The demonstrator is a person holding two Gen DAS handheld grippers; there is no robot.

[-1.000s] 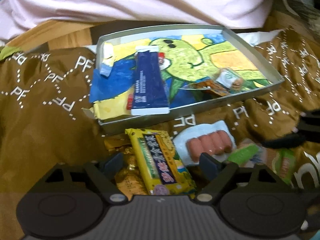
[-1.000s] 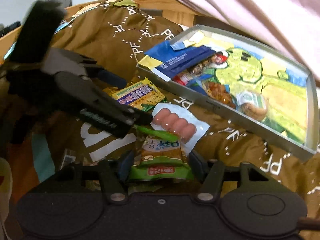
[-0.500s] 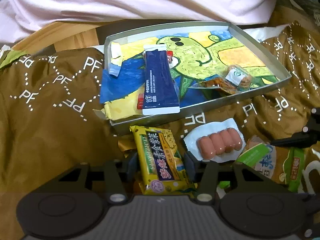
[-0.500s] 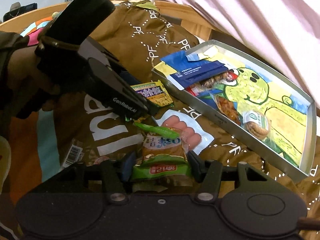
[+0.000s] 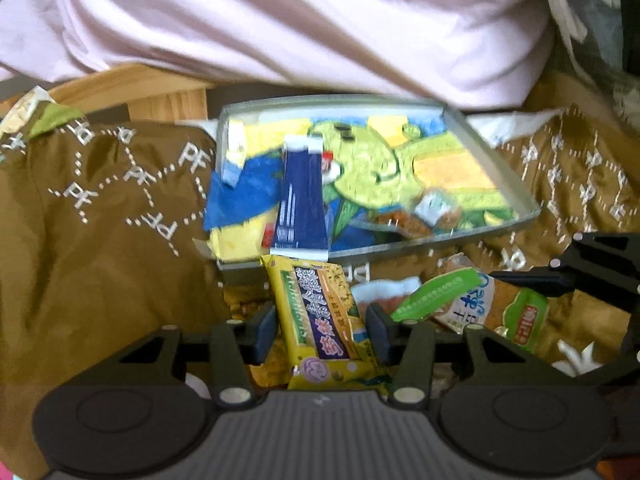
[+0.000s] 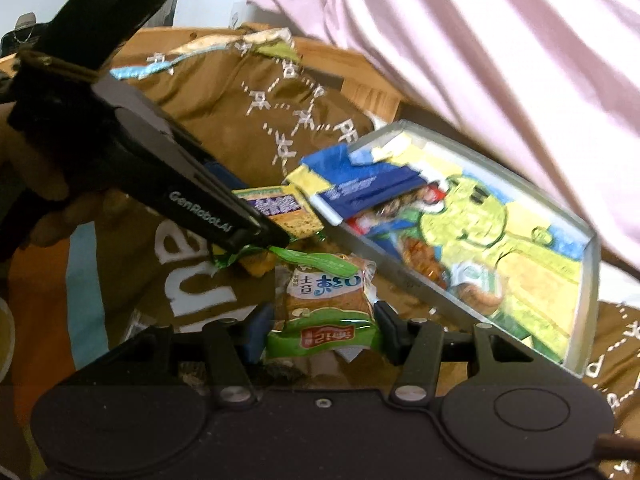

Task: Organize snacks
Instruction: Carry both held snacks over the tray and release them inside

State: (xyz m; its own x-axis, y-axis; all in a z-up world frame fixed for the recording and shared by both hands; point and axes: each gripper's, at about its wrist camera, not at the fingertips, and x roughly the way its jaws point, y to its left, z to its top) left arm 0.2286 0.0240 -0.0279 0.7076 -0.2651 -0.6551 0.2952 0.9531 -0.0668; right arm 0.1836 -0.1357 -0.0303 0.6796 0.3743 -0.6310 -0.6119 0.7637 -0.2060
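Pink cloth (image 5: 300,32) fills the top of both my views, and under it a brown cloth (image 5: 92,240) printed with white letters covers the surface where I work. On the brown cloth sits a grey tray (image 5: 496,160) with a green cartoon figure painted on its floor. Inside the tray a dark blue packet (image 5: 302,200) lies lengthwise near the left end, and a small clear-wrapped snack (image 5: 428,210) lies by the near wall towards the right.

My left gripper (image 5: 322,332) is about half closed, both pads pressed against the sides of a yellow packet (image 5: 320,320). That packet is raised, its far end reaching up to the tray's near wall. In the right view my left gripper (image 6: 256,224) comes in from the left with the yellow packet (image 6: 280,210) at its tip, just beside the tray (image 6: 588,280) and its blue packet (image 6: 360,188).

My right gripper (image 6: 320,330) is also about half closed, clamped on a green and brown packet (image 6: 324,304) by its near end; the packet's green flap points away from me. In the left view that green packet (image 5: 472,300) hangs to the right of the yellow one, close in front of the tray, with my right gripper's black fingers (image 5: 560,276) reaching in from the right edge.
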